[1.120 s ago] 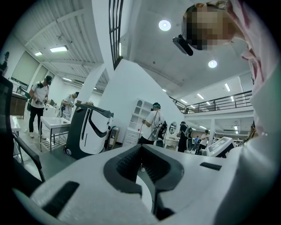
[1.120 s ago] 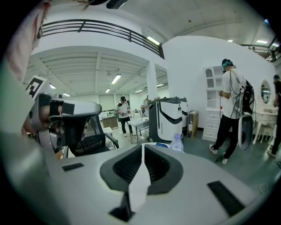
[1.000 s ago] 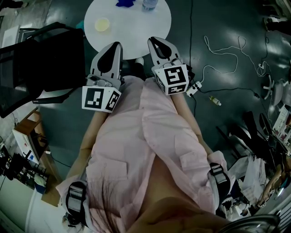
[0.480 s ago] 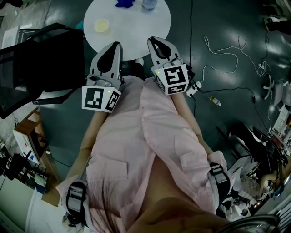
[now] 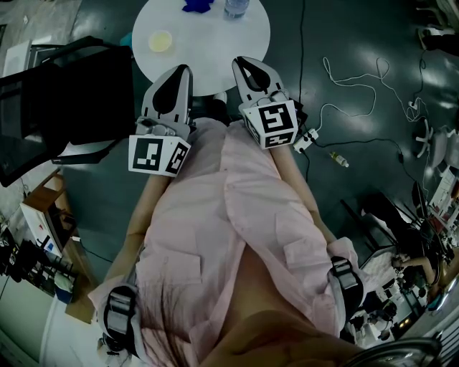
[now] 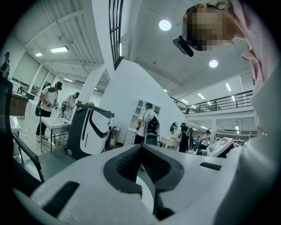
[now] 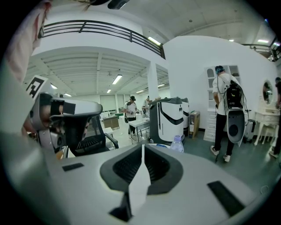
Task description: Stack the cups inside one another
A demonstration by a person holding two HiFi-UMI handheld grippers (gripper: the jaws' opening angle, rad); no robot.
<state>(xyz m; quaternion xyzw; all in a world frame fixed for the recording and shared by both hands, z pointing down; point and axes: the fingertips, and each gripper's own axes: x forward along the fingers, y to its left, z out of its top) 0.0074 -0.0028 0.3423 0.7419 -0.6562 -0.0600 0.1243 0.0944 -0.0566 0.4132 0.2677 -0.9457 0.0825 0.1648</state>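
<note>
Nothing moves in the last second: our left tongs (image 5: 181,72) and right tongs (image 5: 245,66) stay closed and empty at the near edge of the round desk (image 5: 215,46), well apart from the yellow cup (image 5: 161,40) on it, so the stacking stands still.

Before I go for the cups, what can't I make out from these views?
Head view: the blue thing and the bottle are cut by the top edge.
Head view: the yellow cup is too small to tell one from several nested.
Head view: the left gripper and right gripper hide the table's near edge.
</note>
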